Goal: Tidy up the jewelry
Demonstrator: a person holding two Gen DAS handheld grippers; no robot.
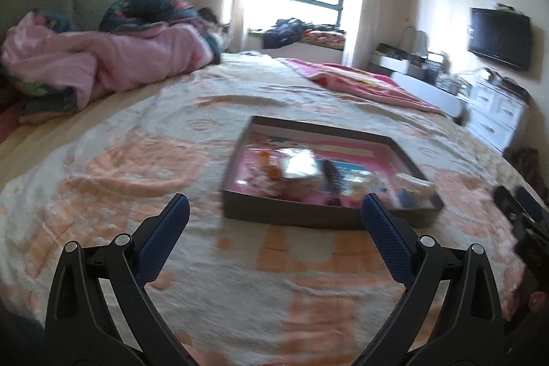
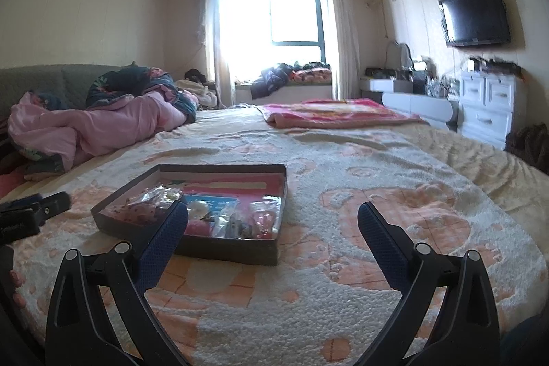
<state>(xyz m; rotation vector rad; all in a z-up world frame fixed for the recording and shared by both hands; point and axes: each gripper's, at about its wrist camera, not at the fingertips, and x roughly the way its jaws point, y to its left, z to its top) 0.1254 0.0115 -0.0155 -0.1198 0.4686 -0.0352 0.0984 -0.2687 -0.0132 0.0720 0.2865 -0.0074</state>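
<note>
bed blanket (image 2: pixel 343 194) cream-peach, bears box (image 2: pixel 219 249) | left tongs (image 1: pixel 274 204) apart | right tongs (image 2: pixel 272 211) apart, empty

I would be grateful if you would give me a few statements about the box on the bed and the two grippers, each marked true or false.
1. The shallow box lies open on the bed blanket. True.
2. The left gripper is shut on a packet from the box. False: it is open and holds nothing.
3. The right gripper is open and empty. True.
4. The box is empty. False: it holds small clear packets and other bits, too blurred to name.
5. The folded pink blanket lies inside the box. False: it lies farther up the bed, apart from the box.
</note>
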